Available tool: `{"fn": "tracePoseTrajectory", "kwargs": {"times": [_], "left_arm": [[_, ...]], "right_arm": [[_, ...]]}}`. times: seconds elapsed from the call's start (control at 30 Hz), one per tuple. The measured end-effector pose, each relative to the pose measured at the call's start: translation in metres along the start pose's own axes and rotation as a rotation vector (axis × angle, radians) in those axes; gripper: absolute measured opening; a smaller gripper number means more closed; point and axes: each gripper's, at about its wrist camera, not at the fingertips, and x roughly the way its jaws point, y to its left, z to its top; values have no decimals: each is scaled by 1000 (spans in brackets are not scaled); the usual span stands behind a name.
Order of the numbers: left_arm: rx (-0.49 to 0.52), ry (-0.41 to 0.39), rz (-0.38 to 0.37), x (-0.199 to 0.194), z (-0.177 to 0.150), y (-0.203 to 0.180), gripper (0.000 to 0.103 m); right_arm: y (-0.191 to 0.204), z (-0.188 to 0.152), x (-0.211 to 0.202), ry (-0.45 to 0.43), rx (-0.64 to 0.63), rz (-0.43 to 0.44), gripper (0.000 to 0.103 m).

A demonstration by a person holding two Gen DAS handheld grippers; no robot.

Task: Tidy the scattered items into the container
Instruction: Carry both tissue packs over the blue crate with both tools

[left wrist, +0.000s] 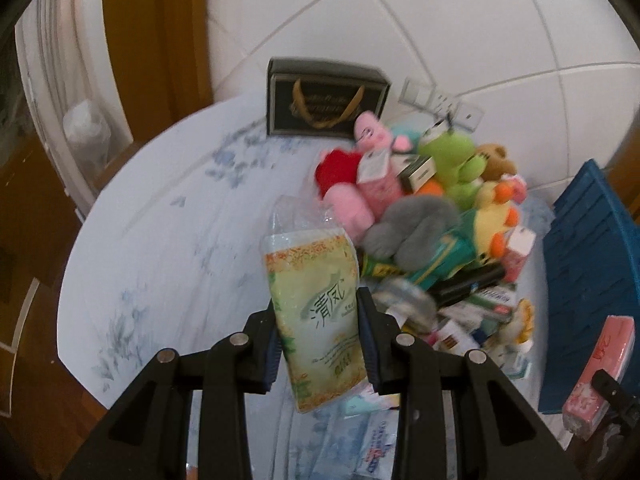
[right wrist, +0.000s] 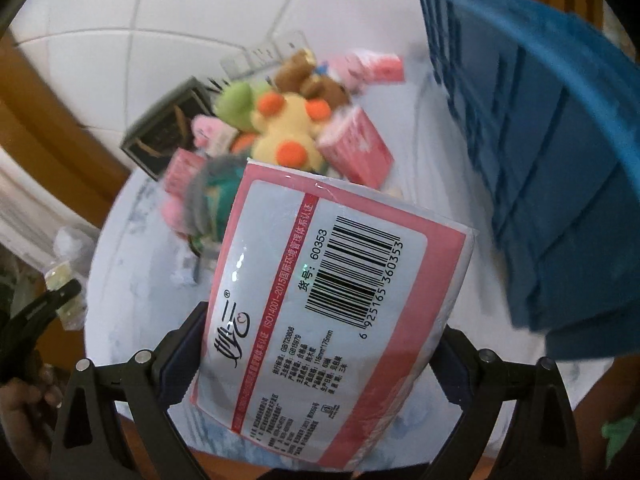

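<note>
- Green-and-yellow tissue pack (left wrist: 316,320) sits upright in the left gripper (left wrist: 318,334), jaws pinching it on both sides near the middle, so that grip looks decent.
- Right gripper (right wrist: 308,356) has its jaws clamped across a pink tissue pack (right wrist: 336,312), barcode side facing the camera. It's a fat, squishy pack, so I'd keep the squeeze steady.
- Blue container (right wrist: 540,160) is on the right side of the surface (left wrist: 160,240), tilted, ribbed wall showing. The right hand's pack is just beside it.
- Pile of plush toys (left wrist: 432,184) and small boxes is heaped at the far right, between the black gift bag (left wrist: 326,98) and the container, so plenty is left to tidy.
- My take: drop the pink one in first since it's closer, clear the rim before letting go, then bring the left pack across above the pile so it doesn't knock toys off.
</note>
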Motion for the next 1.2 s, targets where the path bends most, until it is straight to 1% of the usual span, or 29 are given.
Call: {"fn": "tracePoseTrajectory", "kwargs": {"times": [0.17, 0.37, 0.53, 0.63, 0.8, 0.87, 1.07, 1.2], "left_arm": [[19, -68, -36, -32, 18, -24, 33], [58, -148, -80, -68, 35, -61, 33], [86, -177, -113, -86, 42, -96, 33], [108, -189, -141, -96, 44, -119, 33], [153, -224, -184, -115, 44, -162, 33], [186, -234, -204, -119, 42, -178, 33], [243, -237, -254, -128, 34, -233, 33], [287, -223, -299, -129, 29, -272, 33]], "right_arm": [[5, 22, -37, -55, -59, 41, 98], [7, 43, -74, -117, -104, 92, 98], [0, 60, -104, -181, -137, 120, 98], [-6, 69, -119, -224, -167, 107, 98], [-26, 80, -133, -261, -173, 103, 98], [-36, 84, -139, -275, -169, 102, 98], [-71, 95, -164, -321, -150, 91, 98], [-98, 101, -180, -341, -122, 83, 98]]}}
